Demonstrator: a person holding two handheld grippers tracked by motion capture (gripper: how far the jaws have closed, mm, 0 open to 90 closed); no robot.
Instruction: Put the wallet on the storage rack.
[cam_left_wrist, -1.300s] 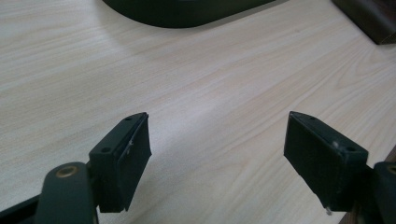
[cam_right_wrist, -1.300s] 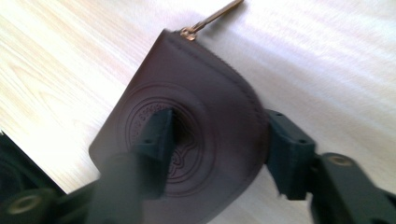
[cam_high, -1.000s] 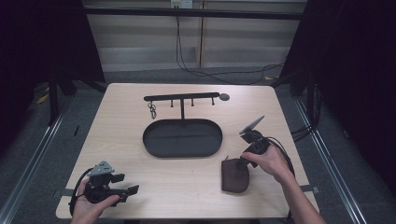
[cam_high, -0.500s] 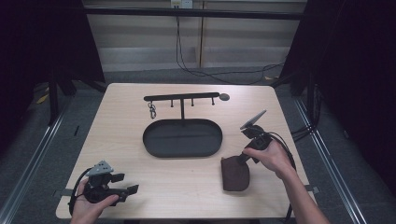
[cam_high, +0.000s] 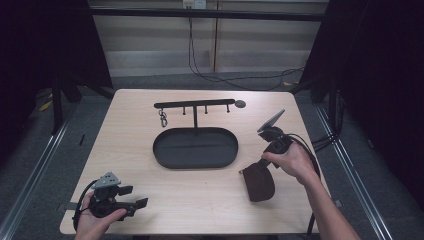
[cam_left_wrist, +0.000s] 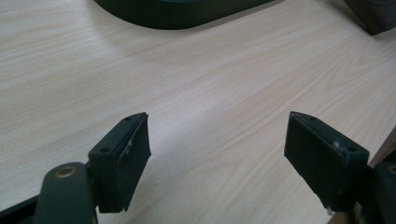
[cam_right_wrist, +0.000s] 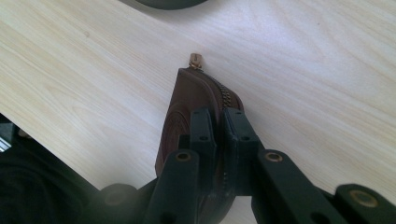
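At the left of the high view, the left gripper (cam_high: 134, 203) lies low over the near left corner of the tabletop (cam_high: 125, 150), cradled in the person's left hand (cam_high: 95, 220); its own view shows the jaws standing wide apart with bare wood between them, holding nothing. Toward the middle, a dark oval tray (cam_high: 195, 148) sits on the tabletop, and behind it a black rack with short pegs (cam_high: 194, 104) carries a small metal ring or keyring (cam_high: 163, 118) at its left end; what that item is exactly cannot be made out at this size. A small round disc (cam_high: 240, 104) lies just beside the rack's right end. To the right, the brown zip pouch (cam_high: 260, 181) is nipped at its upper edge by the right gripper (cam_high: 261, 163), held in the right hand (cam_high: 292, 161). In the right gripper view the jaws have just been closing and are now pinched onto the pouch (cam_right_wrist: 187, 112) along its zipper seam, the brass zip pull (cam_right_wrist: 194, 61) pointing away from the jaws. Assessment: the grasp on the pouch appears secured and the lift looks barely begun, with its lower end near or on the tabletop. Carrying it elsewhere, probably to the tray or rack, remains undone.
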